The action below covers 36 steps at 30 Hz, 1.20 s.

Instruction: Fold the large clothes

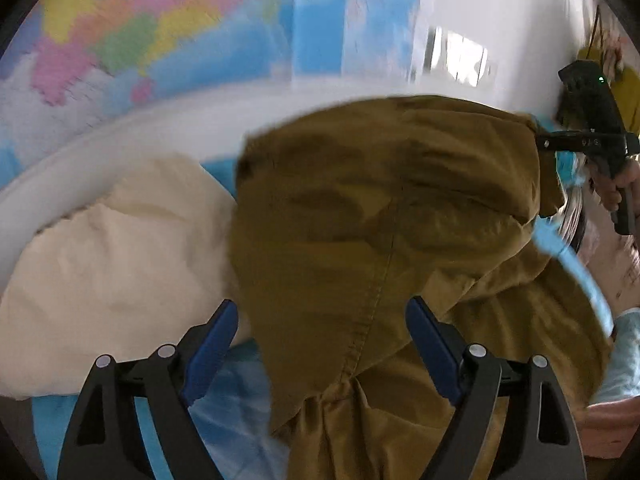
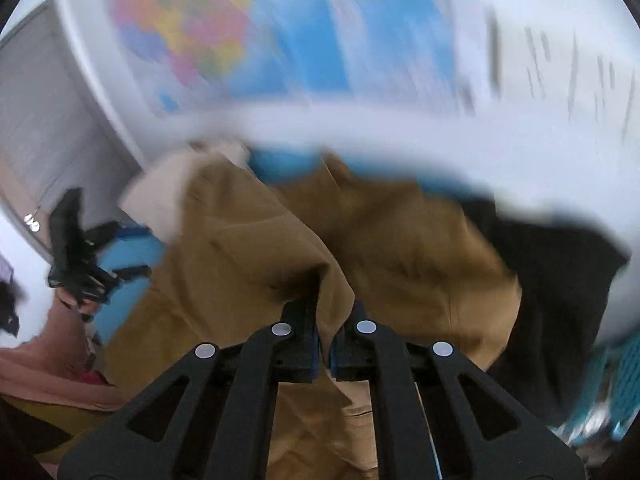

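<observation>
The folding looks barely begun: the mustard-brown garment (image 1: pixel 380 216) lies rumpled beside a cream cloth (image 1: pixel 100 264). The right gripper (image 2: pixel 325 344) pinches its edge; the left gripper (image 1: pixel 320 344) gapes empty over it.

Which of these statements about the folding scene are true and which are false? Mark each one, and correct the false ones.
1. The right gripper is shut on the brown garment. True.
2. The left gripper is clamped on the cream cloth. False: its jaws stand open, gripping nothing.
3. A coloured map hangs on the wall behind. True.
4. The brown garment lies folded flat. False: it is bunched and lifted.
5. A black cloth lies beside the brown garment. True.
</observation>
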Tool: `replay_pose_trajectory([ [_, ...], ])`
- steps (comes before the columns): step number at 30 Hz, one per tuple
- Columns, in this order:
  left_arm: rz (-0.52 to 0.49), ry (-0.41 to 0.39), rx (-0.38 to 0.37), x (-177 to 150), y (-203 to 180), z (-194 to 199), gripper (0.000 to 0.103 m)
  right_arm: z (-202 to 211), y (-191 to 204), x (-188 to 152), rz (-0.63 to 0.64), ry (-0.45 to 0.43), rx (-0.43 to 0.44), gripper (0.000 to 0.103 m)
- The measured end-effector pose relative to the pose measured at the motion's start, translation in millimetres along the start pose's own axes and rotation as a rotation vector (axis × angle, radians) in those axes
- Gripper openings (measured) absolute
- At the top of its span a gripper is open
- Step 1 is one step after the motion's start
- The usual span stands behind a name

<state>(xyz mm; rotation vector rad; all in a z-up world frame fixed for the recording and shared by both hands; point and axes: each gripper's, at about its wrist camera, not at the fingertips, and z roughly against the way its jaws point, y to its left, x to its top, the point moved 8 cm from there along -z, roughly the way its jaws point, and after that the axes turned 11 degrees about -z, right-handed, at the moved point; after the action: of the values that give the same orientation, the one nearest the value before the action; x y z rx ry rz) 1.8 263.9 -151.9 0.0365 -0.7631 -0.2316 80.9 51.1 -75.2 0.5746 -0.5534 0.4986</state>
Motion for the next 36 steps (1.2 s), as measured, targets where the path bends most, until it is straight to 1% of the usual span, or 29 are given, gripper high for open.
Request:
replay_pose_trajectory([
  [2,0.008,0.060,-0.020,-8.2,-3.6,-23.0,0.080,-31.1,-19.5,-26.3,-0.051,0.063,-0.019,0.003],
  [4,-0.007,0.100,-0.018,-15.9,-4.6,-37.8,0.080,-50.6,-31.8,-40.2,-0.068,0.088,-0.039,0.008],
  [5,-0.012,0.113,-0.008,-18.5,-4.1,-41.0,0.080,-54.5,-35.9,-44.7,-0.089,0.087,-0.031,0.013],
  [7,-0.007,0.109,-0.016,-19.9,-2.6,-39.9,0.080,-51.3,-35.6,-46.9,-0.070,0.073,-0.057,0.025],
  [8,0.002,0.104,-0.022,-19.9,-1.4,-38.1,0.080,-42.8,-33.3,-43.5,-0.046,0.050,-0.089,0.048],
  [9,0.014,0.101,-0.027,-20.3,0.2,-36.6,0.080,-29.5,-25.4,-38.2,-0.005,0.004,-0.117,0.062],
  [11,0.039,0.091,-0.044,-22.6,2.9,-36.3,0.081,-12.6,-8.9,-20.2,0.069,-0.072,-0.108,0.065],
  [13,0.052,0.092,-0.031,-27.9,5.5,-39.0,0.081,-0.9,14.9,2.4,0.129,-0.119,-0.104,0.067],
  [14,0.062,0.090,-0.027,-30.1,6.5,-41.3,0.081,-0.4,28.9,12.2,0.149,-0.132,-0.084,0.072],
  [15,0.070,0.086,-0.026,-31.3,7.6,-42.3,0.081,-2.8,42.1,20.2,0.171,-0.136,-0.066,0.080],
  [16,0.084,0.083,-0.025,-33.2,9.4,-43.6,0.081,-10.9,54.3,27.1,0.209,-0.126,-0.088,0.081],
  [17,0.098,0.079,-0.032,-35.1,10.7,-44.1,0.081,-20.4,60.5,32.5,0.261,-0.115,-0.158,0.081],
  [18,0.106,0.071,-0.037,-36.7,11.7,-43.0,0.081,-25.8,61.8,38.5,0.297,-0.126,-0.220,0.079],
  [19,0.112,0.066,-0.040,-38.5,11.7,-40.2,0.081,-29.5,62.6,42.3,0.299,-0.122,-0.229,0.073],
  [20,0.118,0.062,-0.046,-40.3,13.3,-39.3,0.081,-32.8,59.2,41.7,0.284,-0.094,-0.199,0.050],
  [21,0.120,0.060,-0.050,-41.7,14.7,-38.4,0.081,-36.6,55.9,40.0,0.261,-0.055,-0.152,0.040],
  [22,0.118,0.061,-0.050,-41.5,16.1,-38.1,0.081,-37.5,49.6,37.3,0.236,-0.032,-0.118,0.039],
  [23,0.111,0.059,-0.051,-42.2,16.4,-37.5,0.081,-36.2,43.3,36.2,0.221,-0.030,-0.112,0.027],
  [24,0.103,0.055,-0.055,-43.4,16.9,-37.3,0.081,-33.4,39.1,34.8,0.205,-0.031,-0.100,0.020],
  [25,0.099,0.054,-0.058,-42.6,17.8,-37.8,0.081,-22.7,31.7,31.7,0.166,-0.033,-0.063,0.020],
  [26,0.098,0.052,-0.064,-43.5,18.7,-37.5,0.081,-15.1,27.0,29.4,0.143,-0.033,-0.038,0.016],
  [28,0.097,0.045,-0.077,-43.1,18.4,-34.7,0.081,8.6,20.1,20.6,0.129,-0.036,-0.009,0.015],
  [31,0.091,0.026,-0.096,-38.2,17.3,-30.8,0.081,39.1,31.5,13.3,0.163,-0.023,0.013,0.015],
  [32,0.084,0.019,-0.100,-34.6,18.6,-29.6,0.081,50.3,34.1,11.1,0.181,-0.024,0.014,0.015],
  [33,0.071,0.011,-0.099,-33.9,17.5,-27.6,0.081,52.6,34.4,10.2,0.192,-0.022,-0.001,0.015],
  [34,0.067,0.011,-0.092,-33.7,18.0,-27.3,0.081,47.4,27.2,8.4,0.201,0.000,-0.062,0.015],
  [35,0.063,0.018,-0.083,-34.6,18.8,-28.3,0.081,36.8,16.1,5.9,0.183,0.039,-0.119,0.021],
  [36,0.061,0.025,-0.077,-35.4,19.3,-30.0,0.081,20.9,3.0,2.1,0.156,0.091,-0.173,0.038],
])
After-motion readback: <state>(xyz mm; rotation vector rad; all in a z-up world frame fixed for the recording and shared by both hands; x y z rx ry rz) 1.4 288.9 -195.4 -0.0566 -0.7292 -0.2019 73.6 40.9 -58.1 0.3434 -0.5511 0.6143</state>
